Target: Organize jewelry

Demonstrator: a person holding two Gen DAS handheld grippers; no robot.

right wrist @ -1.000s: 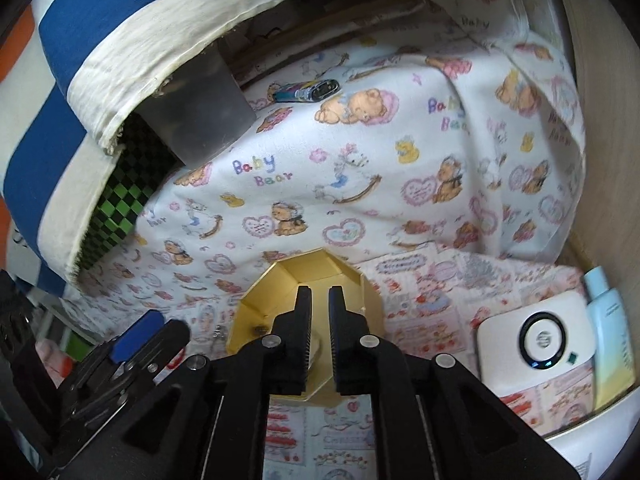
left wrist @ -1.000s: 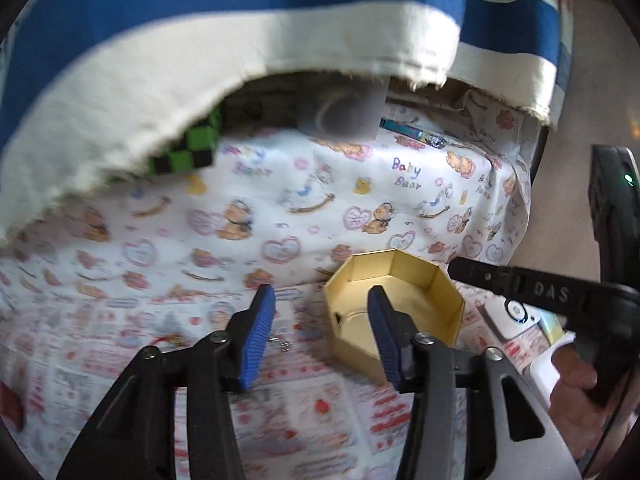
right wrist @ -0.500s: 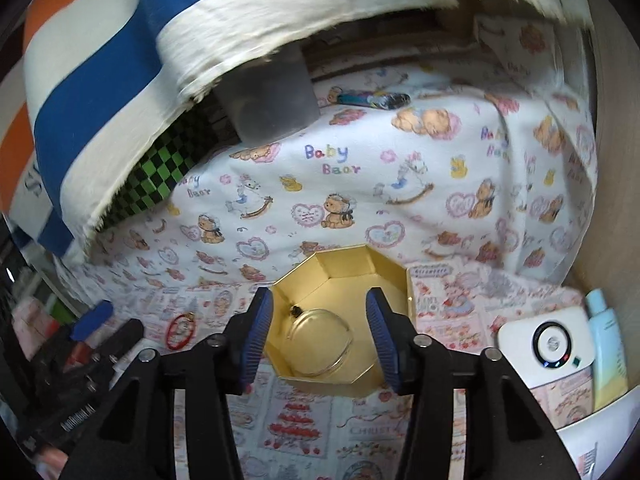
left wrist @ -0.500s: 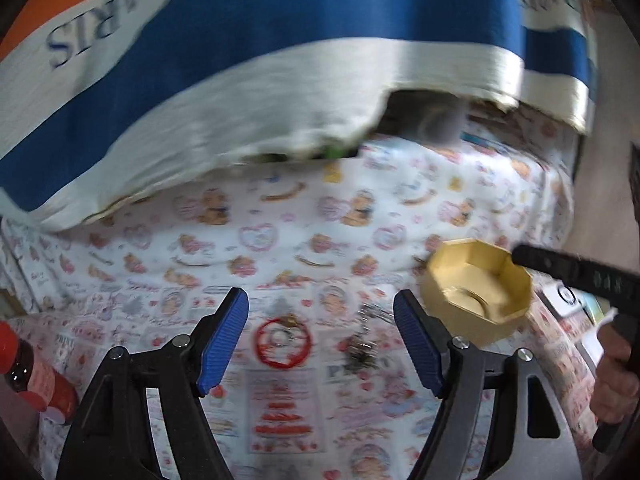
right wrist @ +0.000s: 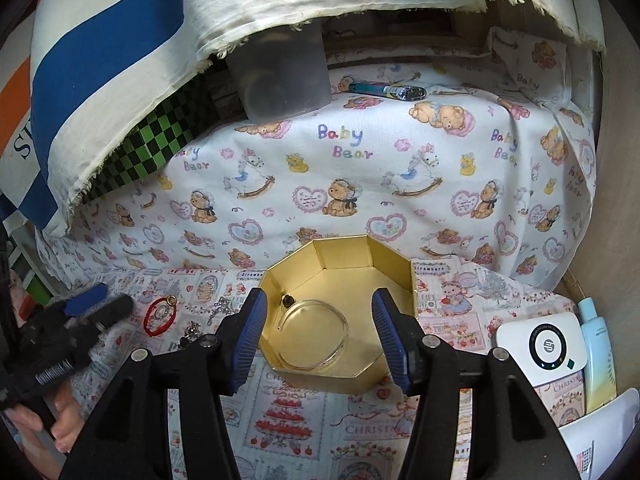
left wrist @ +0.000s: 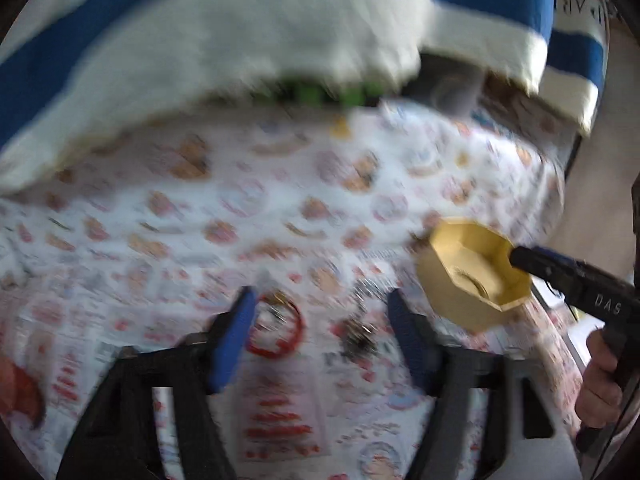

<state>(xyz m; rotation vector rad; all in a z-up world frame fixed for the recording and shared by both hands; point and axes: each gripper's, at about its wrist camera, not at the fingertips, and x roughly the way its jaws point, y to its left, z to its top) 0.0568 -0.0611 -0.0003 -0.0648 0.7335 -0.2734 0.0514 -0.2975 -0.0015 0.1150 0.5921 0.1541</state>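
Right wrist view, swept left to right. At 9 o'clock, the left gripper, black with a blue pad, lies low over the printed cloth, a hand gripping its handle at 8 o'clock. Just right of its tip, a red cord bracelet lies flat on the cloth, a small gold piece at its top edge. Right of that, a silver chain and a dark clump of small jewelry, both loose on the cloth, apart from the gold box. The box is octagonal, open-topped, centre frame; inside it a clear bangle lies flat on the floor and a small dark bead sits near the bangle's 10 o'clock edge. The right gripper hovers over the box, jaws opening and apart with nothing between the pads; the box contents show in the gap. At 12 o'clock, a grey plastic container under the striped cloth, a lighter beside it. At 3 to 4 o'clock, a white device and a pale blue tube. Left wrist view, blurred: jaws closing, still apart, nothing pinched; the bracelet lies on the cloth just inside the left pad, the dark clump nearer the right pad, the box at 3 o'clock.
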